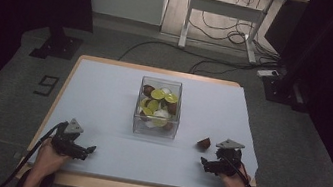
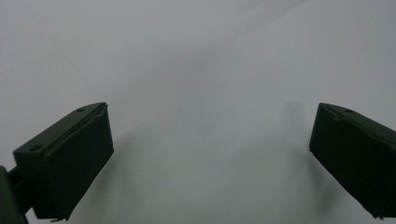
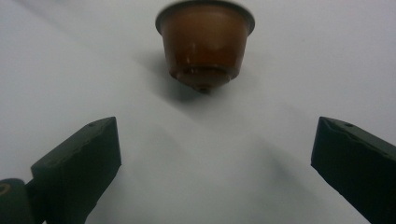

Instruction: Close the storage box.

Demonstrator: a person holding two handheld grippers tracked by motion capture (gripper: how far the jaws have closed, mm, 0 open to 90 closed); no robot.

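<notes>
Brown coffee capsule (image 3: 204,44) lies on its side straight ahead of my right gripper (image 3: 212,158), jaws wide apart and empty; my left gripper (image 2: 210,158), likewise spread, sits well apart.

No legible text or labels anywhere

Both forearms come in from the bottom edge of the high view. The left hand (image 1: 46,155) holds the left gripper (image 1: 89,150) at the lower left of the frame, its jaws spread wide with nothing between them. At the lower right, the right hand (image 1: 236,183) holds the right gripper (image 1: 204,164), its jaws likewise set wide apart and empty.
</notes>
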